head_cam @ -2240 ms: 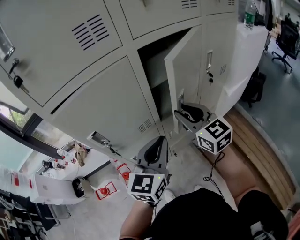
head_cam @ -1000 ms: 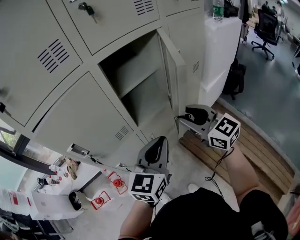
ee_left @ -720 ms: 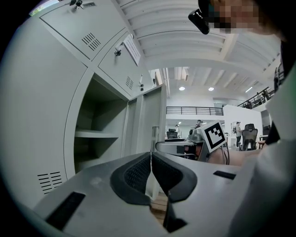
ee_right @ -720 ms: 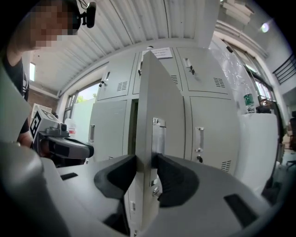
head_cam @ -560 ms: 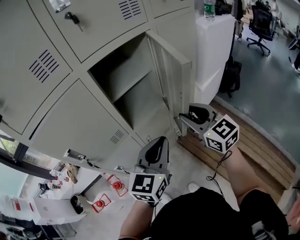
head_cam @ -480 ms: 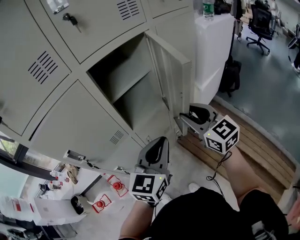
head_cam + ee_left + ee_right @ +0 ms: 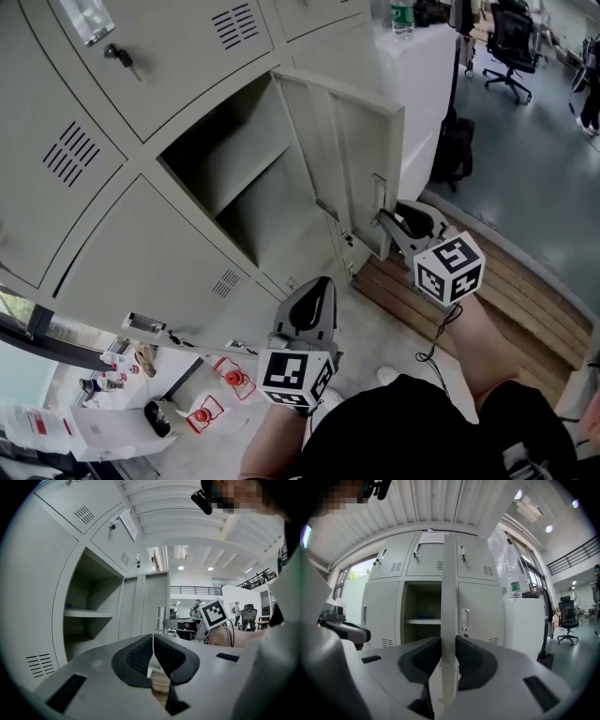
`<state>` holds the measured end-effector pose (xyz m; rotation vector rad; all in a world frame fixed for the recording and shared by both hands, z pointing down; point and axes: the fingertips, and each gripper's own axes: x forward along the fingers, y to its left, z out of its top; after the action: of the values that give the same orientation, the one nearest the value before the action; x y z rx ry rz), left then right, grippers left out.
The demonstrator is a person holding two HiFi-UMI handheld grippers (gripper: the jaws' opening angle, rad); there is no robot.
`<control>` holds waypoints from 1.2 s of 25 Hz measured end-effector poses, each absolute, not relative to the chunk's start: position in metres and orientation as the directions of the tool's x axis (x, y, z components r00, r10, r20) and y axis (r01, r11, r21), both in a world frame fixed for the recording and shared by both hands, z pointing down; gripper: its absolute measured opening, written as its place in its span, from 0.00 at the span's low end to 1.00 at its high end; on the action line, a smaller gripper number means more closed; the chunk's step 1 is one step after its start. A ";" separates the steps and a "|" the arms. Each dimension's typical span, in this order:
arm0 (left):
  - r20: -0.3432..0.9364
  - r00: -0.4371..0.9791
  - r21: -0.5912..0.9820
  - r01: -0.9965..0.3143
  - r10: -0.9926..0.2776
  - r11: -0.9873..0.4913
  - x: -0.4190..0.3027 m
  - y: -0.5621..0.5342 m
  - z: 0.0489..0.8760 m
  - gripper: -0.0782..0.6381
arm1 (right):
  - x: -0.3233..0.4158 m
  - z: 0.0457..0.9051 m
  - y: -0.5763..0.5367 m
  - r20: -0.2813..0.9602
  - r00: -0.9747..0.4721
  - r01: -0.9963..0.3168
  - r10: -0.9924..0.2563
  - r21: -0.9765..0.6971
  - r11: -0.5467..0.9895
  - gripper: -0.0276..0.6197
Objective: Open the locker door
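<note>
Edgewise, the locker door (image 7: pixel 449 573) stands clamped in the just-closed right claw (image 7: pixel 448 645).

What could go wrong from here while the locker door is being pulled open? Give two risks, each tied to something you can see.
1. The right gripper, whose jaws have just been closing, pinches only the thin free edge of the locker door, so it may slip off mid-swing.
2. Swung wider, the door could bang into the neighbouring locker beside it. The left gripper, shut and empty, steadies nothing.

left hand-held gripper (image 7: pixel 152 641) jaws together, empty
</note>
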<state>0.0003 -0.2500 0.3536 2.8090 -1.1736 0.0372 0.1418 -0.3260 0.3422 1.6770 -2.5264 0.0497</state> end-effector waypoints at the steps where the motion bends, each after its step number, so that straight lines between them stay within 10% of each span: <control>1: 0.060 0.704 0.079 -0.710 -0.707 -0.700 0.002 -0.250 0.353 0.14 | 0.145 0.342 -0.327 0.115 -0.379 -0.922 -0.918 0.035 0.385 0.27; 30: 0.070 0.665 0.075 -0.747 -0.743 -0.661 0.041 -0.259 0.355 0.14 | 0.222 0.342 -0.374 0.143 -0.354 -0.933 -0.924 0.018 0.360 0.25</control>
<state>0.0410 -0.2588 0.3545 2.7769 -1.2460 0.0499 0.2224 -0.3737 0.3418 1.7051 -2.4822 0.0993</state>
